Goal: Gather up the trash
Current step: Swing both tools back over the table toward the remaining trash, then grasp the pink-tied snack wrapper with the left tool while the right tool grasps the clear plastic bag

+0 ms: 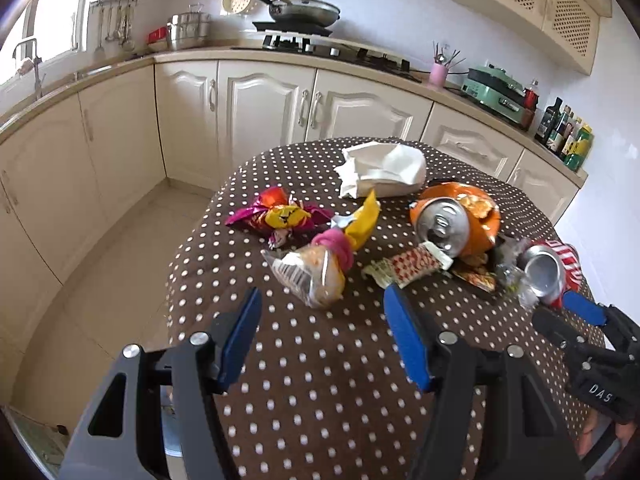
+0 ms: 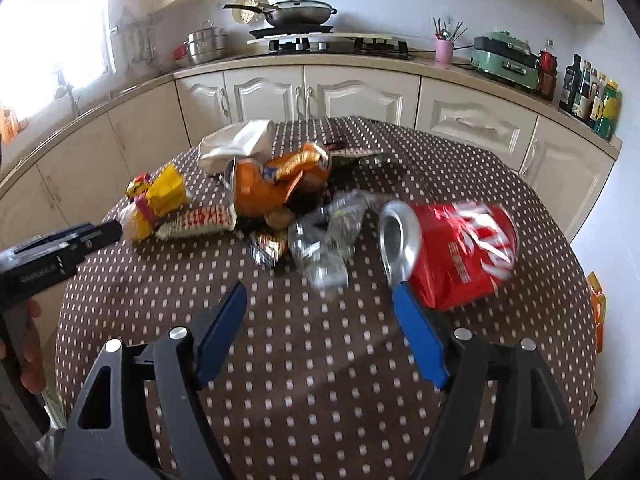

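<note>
Trash lies in a heap on a round table under a brown dotted cloth [image 1: 320,380]. A clear snack bag with a pink tie [image 1: 316,276] sits just ahead of my left gripper [image 1: 320,300], which is open and holds nothing. Beyond it are a purple and yellow wrapper [image 1: 280,216], a crushed orange can [image 1: 452,220], a red-and-white wrapper [image 1: 412,264] and white napkins [image 1: 384,172]. A red cola can [image 2: 452,252] lies on its side next to the right finger of my right gripper [image 2: 320,292], which is open over crumpled clear plastic [image 2: 328,240]. Nothing is between its pads.
The table's edge drops to a tiled floor [image 1: 132,240] on the left. Cream cabinets [image 1: 264,112] and a counter with a stove and pan [image 1: 300,12] run behind. Bottles [image 2: 592,96] stand at the far right of the counter. A hand [image 2: 28,344] holds the other gripper at the left.
</note>
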`<state>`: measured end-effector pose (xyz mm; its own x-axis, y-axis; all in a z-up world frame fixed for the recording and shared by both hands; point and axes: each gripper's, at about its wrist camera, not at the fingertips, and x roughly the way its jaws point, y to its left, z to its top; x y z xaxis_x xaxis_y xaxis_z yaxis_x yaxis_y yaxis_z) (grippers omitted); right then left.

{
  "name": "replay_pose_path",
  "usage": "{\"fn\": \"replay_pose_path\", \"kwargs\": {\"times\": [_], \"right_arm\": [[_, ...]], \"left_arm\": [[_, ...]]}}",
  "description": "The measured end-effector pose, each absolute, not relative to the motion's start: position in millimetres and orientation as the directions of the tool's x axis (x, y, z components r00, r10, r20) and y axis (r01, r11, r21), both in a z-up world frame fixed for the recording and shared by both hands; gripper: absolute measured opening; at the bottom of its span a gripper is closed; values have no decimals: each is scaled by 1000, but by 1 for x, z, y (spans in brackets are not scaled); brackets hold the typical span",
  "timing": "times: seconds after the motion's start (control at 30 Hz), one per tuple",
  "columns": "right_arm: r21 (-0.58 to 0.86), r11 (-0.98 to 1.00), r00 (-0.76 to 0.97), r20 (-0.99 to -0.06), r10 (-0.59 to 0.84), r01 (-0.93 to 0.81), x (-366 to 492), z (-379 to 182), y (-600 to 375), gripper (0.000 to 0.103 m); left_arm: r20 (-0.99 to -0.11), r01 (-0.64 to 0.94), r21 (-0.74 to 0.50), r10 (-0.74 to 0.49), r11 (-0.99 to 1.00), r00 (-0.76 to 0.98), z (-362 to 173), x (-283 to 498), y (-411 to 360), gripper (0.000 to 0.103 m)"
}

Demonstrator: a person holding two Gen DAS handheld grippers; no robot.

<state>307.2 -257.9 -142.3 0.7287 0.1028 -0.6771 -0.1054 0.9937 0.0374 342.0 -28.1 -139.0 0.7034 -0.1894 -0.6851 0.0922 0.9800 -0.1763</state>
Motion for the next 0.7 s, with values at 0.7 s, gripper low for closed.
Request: {"fn": "replay_pose_path", "kwargs": {"times": [0.7], "right_arm": [[80, 995, 666, -740, 96, -54, 346, -153, -263, 42]], "left_arm": [[-667, 97, -281, -267, 955, 696, -147, 333, -17, 33]]}}
